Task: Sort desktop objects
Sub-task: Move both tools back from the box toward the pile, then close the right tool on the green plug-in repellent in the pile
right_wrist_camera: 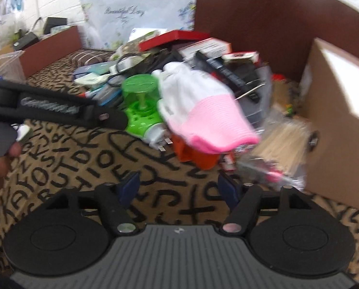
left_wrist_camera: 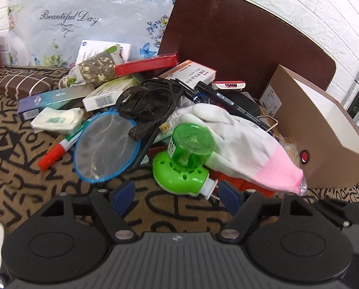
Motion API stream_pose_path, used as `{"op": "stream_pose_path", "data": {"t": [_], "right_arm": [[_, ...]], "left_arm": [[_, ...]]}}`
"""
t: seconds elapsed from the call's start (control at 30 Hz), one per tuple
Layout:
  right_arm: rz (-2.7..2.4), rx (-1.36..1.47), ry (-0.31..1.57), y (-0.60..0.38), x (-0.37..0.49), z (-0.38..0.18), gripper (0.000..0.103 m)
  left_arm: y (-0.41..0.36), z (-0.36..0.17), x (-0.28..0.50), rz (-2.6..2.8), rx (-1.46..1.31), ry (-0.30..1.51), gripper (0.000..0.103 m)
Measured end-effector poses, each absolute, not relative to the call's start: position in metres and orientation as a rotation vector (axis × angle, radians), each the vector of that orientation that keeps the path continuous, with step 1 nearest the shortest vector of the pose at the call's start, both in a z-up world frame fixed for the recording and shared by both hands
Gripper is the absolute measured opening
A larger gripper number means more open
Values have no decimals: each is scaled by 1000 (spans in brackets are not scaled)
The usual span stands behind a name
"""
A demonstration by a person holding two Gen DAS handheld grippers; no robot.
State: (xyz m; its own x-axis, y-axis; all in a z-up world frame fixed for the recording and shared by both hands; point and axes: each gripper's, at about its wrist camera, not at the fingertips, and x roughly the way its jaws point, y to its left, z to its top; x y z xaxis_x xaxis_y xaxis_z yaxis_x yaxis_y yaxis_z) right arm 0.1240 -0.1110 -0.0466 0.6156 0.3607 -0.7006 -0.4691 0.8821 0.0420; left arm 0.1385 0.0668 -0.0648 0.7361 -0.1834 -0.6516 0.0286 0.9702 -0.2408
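A heap of desktop objects lies on a cloth printed with letters [left_wrist_camera: 22,175]. At its near edge sits a green plug-in vapour device [left_wrist_camera: 186,159], its white plug end just ahead of my left gripper [left_wrist_camera: 176,196], whose blue pads stand apart and touch nothing. A white glove with a pink cuff [left_wrist_camera: 239,144] is draped beside the device. My right gripper [right_wrist_camera: 178,189] is open over bare cloth, short of the glove [right_wrist_camera: 203,110] and an orange item [right_wrist_camera: 196,154]. The right wrist view is blurred. One of the left gripper's fingers [right_wrist_camera: 58,107] reaches in from the left toward the green device [right_wrist_camera: 140,101].
A blue mesh strainer [left_wrist_camera: 107,147], red-capped marker [left_wrist_camera: 56,154], tissue pack [left_wrist_camera: 56,120], black cord [left_wrist_camera: 145,101], black pen [left_wrist_camera: 227,101] and several small boxes fill the heap. An open cardboard box [left_wrist_camera: 319,130] stands right. A brown board [left_wrist_camera: 239,36] and floral bag [left_wrist_camera: 90,19] stand behind.
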Motion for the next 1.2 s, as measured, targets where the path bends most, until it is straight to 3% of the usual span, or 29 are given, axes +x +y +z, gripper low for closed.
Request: {"op": "stream_pose_path", "data": {"t": [0.1,0.57,0.63,0.87,0.9,1.07,1.2], "right_arm": [[519,-151,763,-103,128,-48,62],[557,-42,698,-82,163,-59,51],[562,-41,682,-79,164,-60,51],[527,-111,634,-62,166,-63,52],[518,-120,630,-60,166,-63,53],[476,-136,607,-54,166,-63,53],[481,-156,586,-43,171,-65,59]], "left_arm": [[68,-64,149,-143,-225,722,69],[67,-68,184,-204,-209,723,67],[68,-71,187,-221,-219,737,56],[71,-73,188,-206,-215,732,55],[72,-73,188,-204,-213,729,49],[71,-70,189,-193,-213,738,49],[72,-71,196,-197,-229,742,51]]}}
